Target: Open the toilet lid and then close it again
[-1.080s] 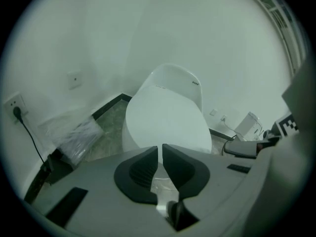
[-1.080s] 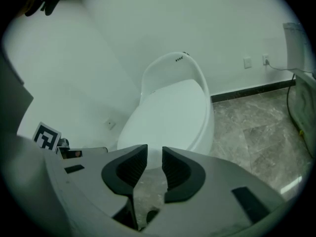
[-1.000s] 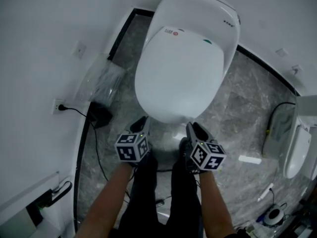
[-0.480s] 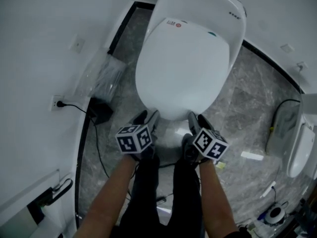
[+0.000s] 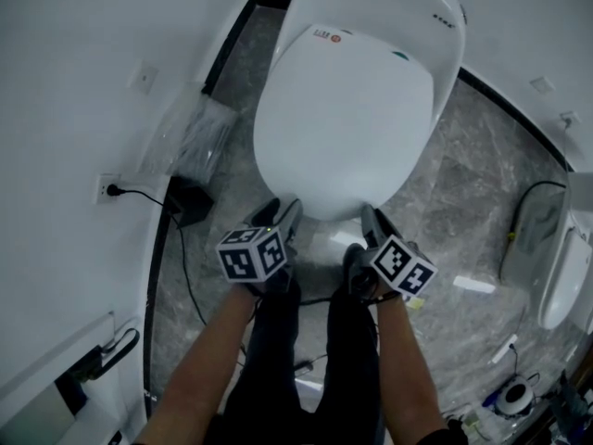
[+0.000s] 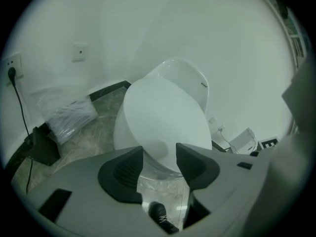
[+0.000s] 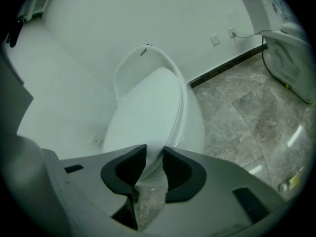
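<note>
The white toilet lid (image 5: 343, 119) lies down flat on the bowl; it also fills the middle of the left gripper view (image 6: 163, 117) and the right gripper view (image 7: 143, 112). My left gripper (image 5: 281, 213) sits at the lid's front rim, left of centre. Its jaws (image 6: 159, 154) stand wide open, having just been opening, with the rim just beyond their tips and nothing pressed. My right gripper (image 5: 371, 221) is at the front rim, right of centre. Its jaws (image 7: 154, 157) have just been closing, and the lid's front edge runs between the pads, which sit against it.
A clear plastic bundle (image 5: 185, 137) and a black box (image 5: 190, 207) lie by the left wall, with a cable to a wall socket (image 5: 109, 191). A second white fixture (image 5: 556, 267) and small loose items (image 5: 477, 286) are on the marble floor at right. The person's dark trouser legs (image 5: 306, 360) stand below the grippers.
Both grippers have come forward to the lid's front rim. The left jaws spread apart. The right gripper rolled and its jaws came in around the lid's edge.
</note>
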Tool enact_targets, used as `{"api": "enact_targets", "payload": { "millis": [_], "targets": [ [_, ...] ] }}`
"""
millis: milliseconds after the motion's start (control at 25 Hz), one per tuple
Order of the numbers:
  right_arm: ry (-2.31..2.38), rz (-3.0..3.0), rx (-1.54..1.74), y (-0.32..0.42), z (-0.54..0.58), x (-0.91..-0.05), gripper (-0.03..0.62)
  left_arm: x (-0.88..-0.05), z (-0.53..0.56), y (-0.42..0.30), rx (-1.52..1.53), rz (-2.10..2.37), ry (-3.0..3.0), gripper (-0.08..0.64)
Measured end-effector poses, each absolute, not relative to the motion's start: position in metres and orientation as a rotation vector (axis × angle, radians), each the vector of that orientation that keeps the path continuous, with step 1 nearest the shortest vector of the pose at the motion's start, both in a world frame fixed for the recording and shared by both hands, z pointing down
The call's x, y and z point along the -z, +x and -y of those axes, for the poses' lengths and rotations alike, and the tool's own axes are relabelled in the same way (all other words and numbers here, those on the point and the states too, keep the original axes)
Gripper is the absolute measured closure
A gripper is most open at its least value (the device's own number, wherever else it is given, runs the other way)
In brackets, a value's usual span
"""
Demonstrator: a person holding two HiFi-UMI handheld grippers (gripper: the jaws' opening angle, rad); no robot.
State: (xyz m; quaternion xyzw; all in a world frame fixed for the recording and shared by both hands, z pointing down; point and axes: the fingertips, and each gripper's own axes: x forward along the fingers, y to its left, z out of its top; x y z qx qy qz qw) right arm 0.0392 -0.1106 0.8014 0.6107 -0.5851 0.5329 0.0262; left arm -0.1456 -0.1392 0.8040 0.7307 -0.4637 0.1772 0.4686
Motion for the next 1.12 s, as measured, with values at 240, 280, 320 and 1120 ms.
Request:
{"api": "enact_targets", "payload": {
  "millis": [240, 280, 320, 1120],
  "targets": [
    [1.917, 1.795, -1.747, 0.041, 0.110, -0.797, 0.494, -0.789, 0.135, -0.139, -0.466, 1.101, 1.869, 0.356],
    [1.919, 1.793, -1.761, 0.041, 0.110, -0.796, 0.494, -0.788, 0.131, -0.139, -0.481, 1.096, 1.877, 0.356],
    [1.920, 1.792, -1.770, 0.041, 0.110, -0.795, 0.496, -0.790, 0.127, -0.141, -0.490, 1.093, 1.872, 0.356],
    [1.865, 1.847, -1.806, 0.041, 0.110, -0.765, 0.526, -0.801, 0.117, -0.131, -0.728, 1.074, 1.970, 0.551]
  ]
}}
